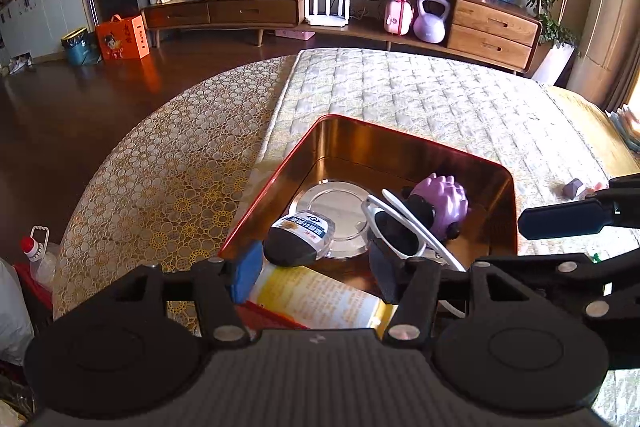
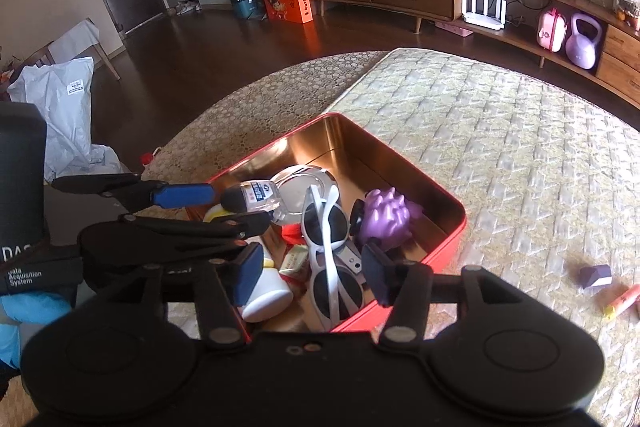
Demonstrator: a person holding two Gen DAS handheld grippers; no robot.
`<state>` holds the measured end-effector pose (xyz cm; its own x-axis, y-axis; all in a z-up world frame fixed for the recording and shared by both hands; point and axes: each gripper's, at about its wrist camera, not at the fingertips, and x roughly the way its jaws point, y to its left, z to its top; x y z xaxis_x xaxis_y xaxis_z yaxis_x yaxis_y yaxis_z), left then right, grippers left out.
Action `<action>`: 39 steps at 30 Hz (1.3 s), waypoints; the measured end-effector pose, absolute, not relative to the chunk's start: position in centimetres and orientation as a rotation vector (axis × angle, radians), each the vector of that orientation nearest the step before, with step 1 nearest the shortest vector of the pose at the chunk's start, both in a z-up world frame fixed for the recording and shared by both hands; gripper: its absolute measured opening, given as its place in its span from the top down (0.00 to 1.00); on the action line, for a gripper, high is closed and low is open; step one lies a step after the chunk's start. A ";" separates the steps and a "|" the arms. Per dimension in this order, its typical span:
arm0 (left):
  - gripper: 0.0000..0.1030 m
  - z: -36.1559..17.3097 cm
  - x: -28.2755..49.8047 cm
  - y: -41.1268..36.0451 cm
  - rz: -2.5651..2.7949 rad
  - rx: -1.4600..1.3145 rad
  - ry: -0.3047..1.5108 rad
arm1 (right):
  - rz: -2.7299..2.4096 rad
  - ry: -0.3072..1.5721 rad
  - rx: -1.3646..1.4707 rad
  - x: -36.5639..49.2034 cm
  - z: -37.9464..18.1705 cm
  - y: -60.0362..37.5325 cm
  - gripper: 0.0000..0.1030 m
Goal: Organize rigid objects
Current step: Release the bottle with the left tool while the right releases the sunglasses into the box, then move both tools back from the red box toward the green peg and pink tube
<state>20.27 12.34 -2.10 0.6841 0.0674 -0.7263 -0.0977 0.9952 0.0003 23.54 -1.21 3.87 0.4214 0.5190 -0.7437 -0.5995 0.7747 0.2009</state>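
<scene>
A red tin box (image 1: pixel 256 211) (image 2: pixel 448 251) with a gold inside stands on the quilted mat. In it lie a silver round dish (image 1: pixel 340 203) (image 2: pixel 300 187), a small clear bottle with a black cap (image 1: pixel 298 239) (image 2: pixel 252 197), white sunglasses (image 1: pixel 396 227) (image 2: pixel 332 255), a purple spiky toy (image 1: pixel 444 199) (image 2: pixel 384 219) and a white bottle with a yellow label (image 1: pixel 320 297) (image 2: pixel 266 297). My left gripper (image 1: pixel 314 275) (image 2: pixel 230 209) hangs open over the box's near end, pads clear of the small bottle. Open as well, my right gripper (image 2: pixel 314 275) straddles the sunglasses without touching them; one of its fingers (image 1: pixel 560 219) shows in the left wrist view.
A small purple block (image 2: pixel 596 275) (image 1: pixel 574 188) and an orange tube (image 2: pixel 622 301) lie on the quilted mat (image 2: pixel 500 131) right of the box. The lace tablecloth (image 1: pixel 168 163) ends at the round table edge on the left. A wooden cabinet (image 1: pixel 492 27) lines the far wall.
</scene>
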 end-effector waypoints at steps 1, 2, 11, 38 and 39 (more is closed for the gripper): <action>0.44 -1.9 20.1 12.2 0.089 -0.040 0.809 | 0.701 0.890 -0.098 23.3 4.0 -1.5 0.42; 0.43 -1.6 19.8 12.1 0.083 -0.042 0.804 | 0.699 0.886 -0.097 23.1 4.1 -1.7 0.40; 0.32 0.0 18.4 10.4 0.047 -0.068 0.780 | 0.683 0.883 -0.052 22.1 4.9 -4.9 0.13; 0.22 -0.3 17.9 -3.3 -0.109 -0.029 0.767 | 0.457 0.894 0.013 23.6 2.7 -22.9 0.01; 0.22 -0.5 18.0 -3.9 -0.108 -0.029 0.762 | 0.455 0.895 0.014 23.6 2.5 -23.4 0.01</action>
